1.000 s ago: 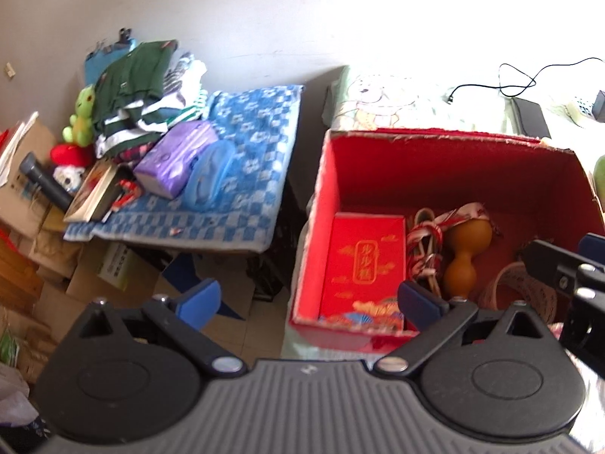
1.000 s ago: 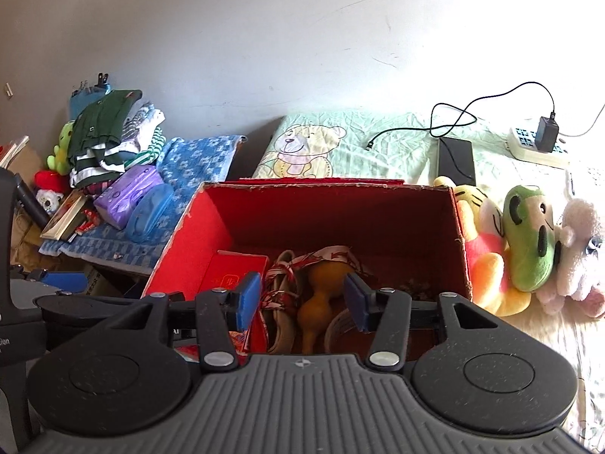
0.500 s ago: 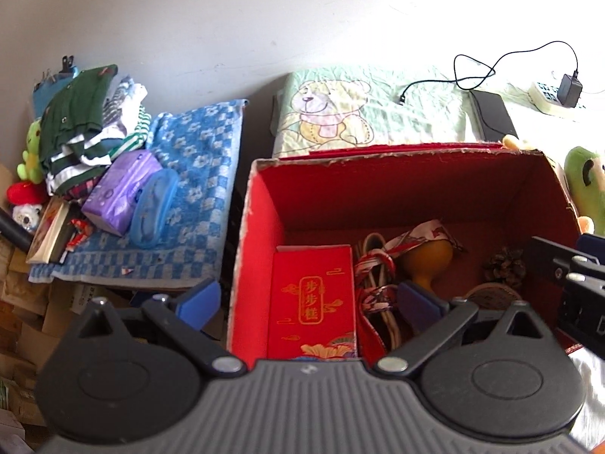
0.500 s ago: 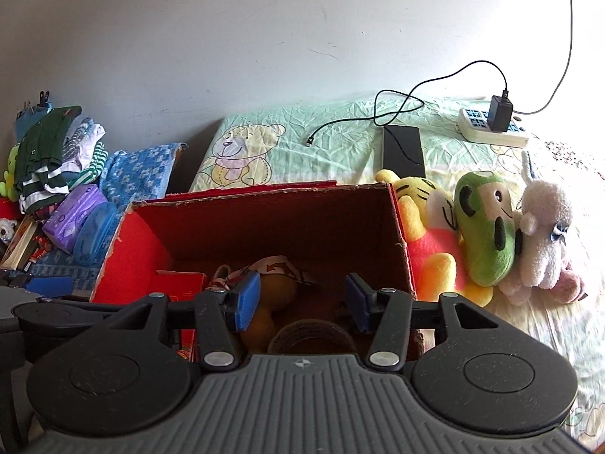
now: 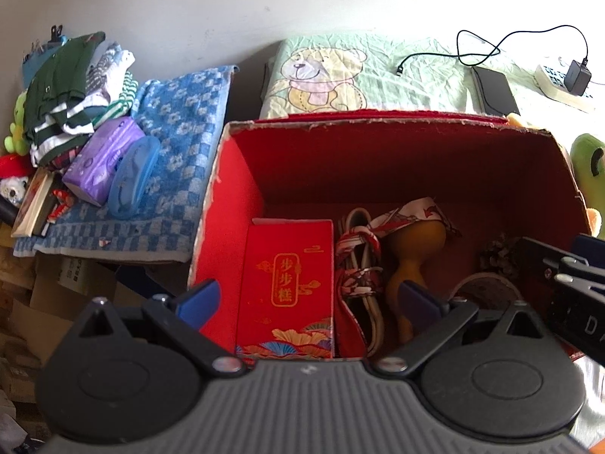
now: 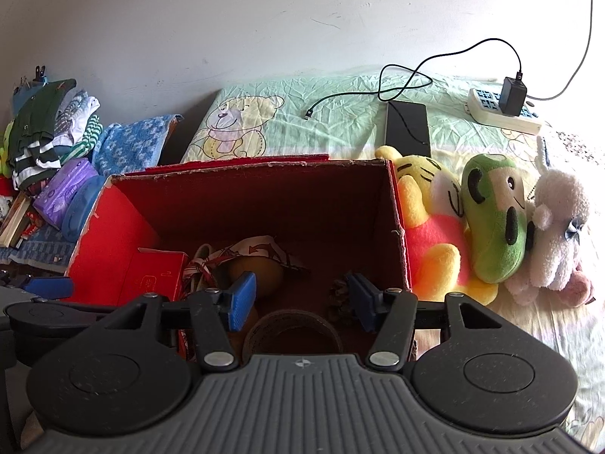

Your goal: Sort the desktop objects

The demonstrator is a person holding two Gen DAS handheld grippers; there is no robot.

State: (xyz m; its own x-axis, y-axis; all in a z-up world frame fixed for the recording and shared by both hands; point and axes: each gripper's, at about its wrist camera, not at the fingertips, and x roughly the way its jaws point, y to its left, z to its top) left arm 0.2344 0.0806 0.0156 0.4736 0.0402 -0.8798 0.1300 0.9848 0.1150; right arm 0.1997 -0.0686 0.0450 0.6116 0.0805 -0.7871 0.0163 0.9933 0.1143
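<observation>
While both of my grippers hang over the red cardboard box with jaws spread and nothing between them, the risks are easy to judge. My left gripper sits above the red gift envelope and the tangle of patterned ribbon and cord; if I reach for the brown gourd, the ribbon wound around its neck could drag the cord up with it. My right gripper hovers over the roll of tape, with the pine cone just beside it, so a careless close might catch both. The two tools are near each other and could knock together inside the box. The box rests on a pale green bear-print sheet. To its right lie three plush toys, and further back a phone, a charging cable and a power strip. On the left a blue checked towel carries folded clothes, a purple tissue pack and books. A plain white wall stands behind.
</observation>
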